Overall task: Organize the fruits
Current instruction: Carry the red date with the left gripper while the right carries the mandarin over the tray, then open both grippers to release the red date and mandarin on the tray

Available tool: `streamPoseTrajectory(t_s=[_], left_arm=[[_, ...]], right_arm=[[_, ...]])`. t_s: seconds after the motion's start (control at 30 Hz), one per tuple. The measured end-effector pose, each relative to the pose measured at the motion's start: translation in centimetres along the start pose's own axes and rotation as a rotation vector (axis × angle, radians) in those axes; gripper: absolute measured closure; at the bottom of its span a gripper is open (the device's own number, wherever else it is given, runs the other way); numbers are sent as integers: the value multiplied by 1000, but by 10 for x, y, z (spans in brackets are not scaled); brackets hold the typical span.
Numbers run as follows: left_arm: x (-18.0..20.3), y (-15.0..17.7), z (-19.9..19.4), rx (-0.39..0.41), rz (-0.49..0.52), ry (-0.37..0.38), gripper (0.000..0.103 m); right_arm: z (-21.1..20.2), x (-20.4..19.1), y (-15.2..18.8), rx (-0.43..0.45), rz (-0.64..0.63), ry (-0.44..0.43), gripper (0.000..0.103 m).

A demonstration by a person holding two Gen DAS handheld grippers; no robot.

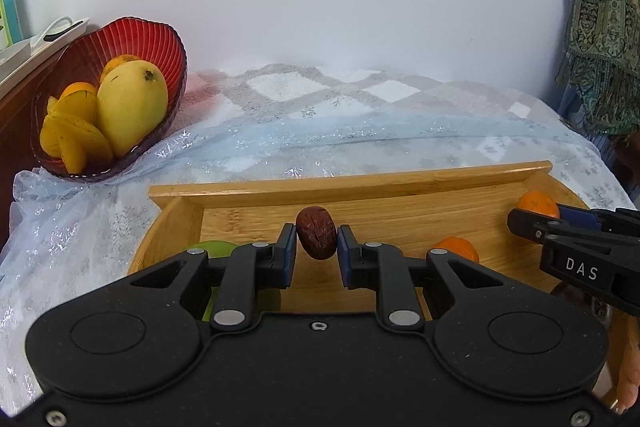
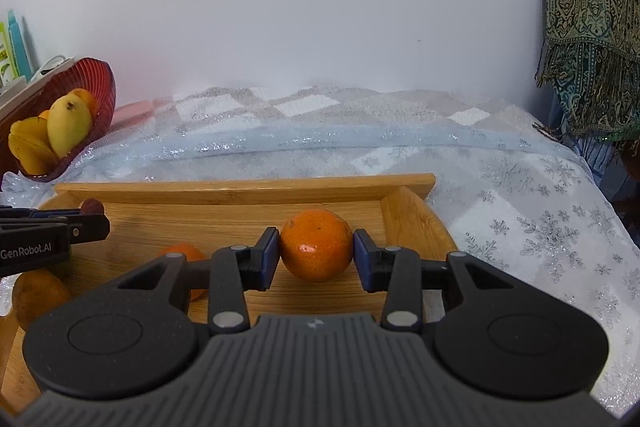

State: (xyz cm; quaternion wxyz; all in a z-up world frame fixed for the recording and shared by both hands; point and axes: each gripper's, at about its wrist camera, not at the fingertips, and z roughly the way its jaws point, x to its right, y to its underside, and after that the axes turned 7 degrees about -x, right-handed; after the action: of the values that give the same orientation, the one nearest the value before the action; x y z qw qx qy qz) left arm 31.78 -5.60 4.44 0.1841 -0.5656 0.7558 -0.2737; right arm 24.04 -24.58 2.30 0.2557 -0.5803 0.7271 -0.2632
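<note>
My left gripper is shut on a wrinkled dark red date, held over the wooden tray. My right gripper is shut on an orange over the tray's right half. In the left wrist view the right gripper reaches in from the right with that orange behind it. In the right wrist view the left gripper enters at the left with the date at its tip. A second small orange and a green fruit lie in the tray.
A red glass bowl at the far left holds a yellow mango, starfruit and oranges. A brownish fruit sits at the tray's left edge. A snowflake cloth covers the table. A patterned scarf hangs on the right.
</note>
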Motion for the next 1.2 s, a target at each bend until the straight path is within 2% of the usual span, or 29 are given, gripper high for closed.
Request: streamPoseTrajectory(t_s=[0.47,0.67,1.0,1.1,1.2], left_arm=[[10,-2,7,5,45,-18,82],[14,-4,11,4,73,-47,82],[14,-14,18,-16,66,-56,82],[14,-13,18,-15,70,-54,81],[15,-11,17,-13,75,-57,81]], right_arm=[[6,-1,1,-9,-11,7,59],[6,0,1,-10,-11,4,59],[7,-1,-3,-36,-18,5,58],[7,-1,-3,-39,-16,4,56],[7,0,-2,-37,-15,1,50]])
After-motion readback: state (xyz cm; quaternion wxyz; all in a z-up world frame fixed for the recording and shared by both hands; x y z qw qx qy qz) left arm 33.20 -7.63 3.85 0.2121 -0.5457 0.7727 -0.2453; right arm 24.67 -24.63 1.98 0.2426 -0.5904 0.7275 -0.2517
